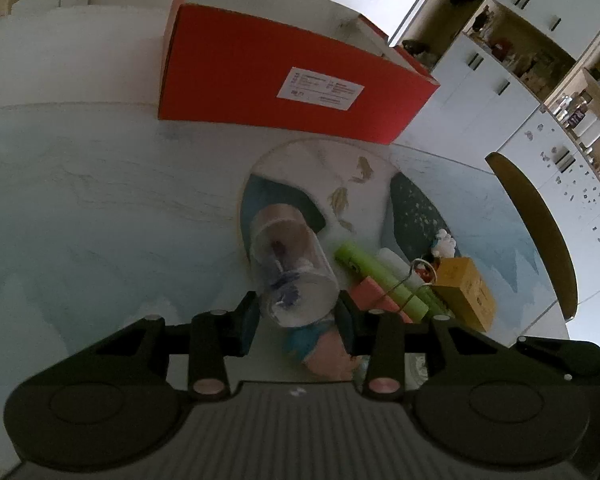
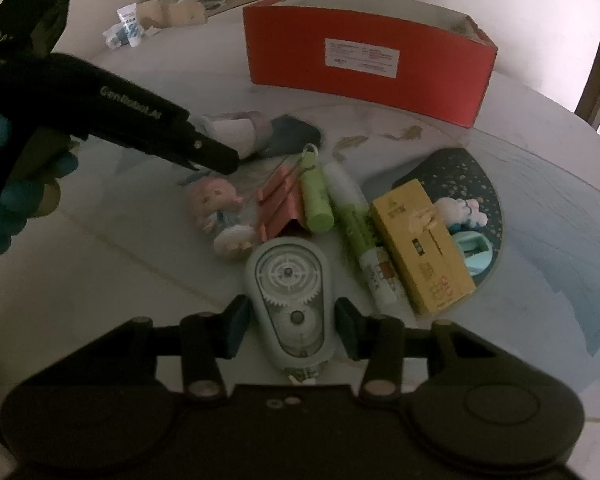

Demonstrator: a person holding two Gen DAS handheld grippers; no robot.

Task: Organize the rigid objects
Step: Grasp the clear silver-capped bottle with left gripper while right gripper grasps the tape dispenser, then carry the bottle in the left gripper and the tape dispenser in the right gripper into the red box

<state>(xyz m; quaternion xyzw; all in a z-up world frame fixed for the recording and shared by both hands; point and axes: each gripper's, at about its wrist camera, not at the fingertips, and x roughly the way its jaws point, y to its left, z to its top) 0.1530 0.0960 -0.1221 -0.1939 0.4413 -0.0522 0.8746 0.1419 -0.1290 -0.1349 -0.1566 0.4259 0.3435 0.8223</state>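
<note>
Between the left gripper's [image 1: 298,320] fingers lies a see-through tube [image 1: 292,268] on its side, with blue and white bits inside, the fingers just touching it.

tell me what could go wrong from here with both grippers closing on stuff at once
1. The clear tube between the left gripper's fingers is round and smooth, lying tilted; it might roll or squirt out.
2. The doll and pink clip lie close to it and could get knocked.
3. The right gripper straddles the tape dispenser; its rounded shell may slip when lifted toward the red box.
</note>
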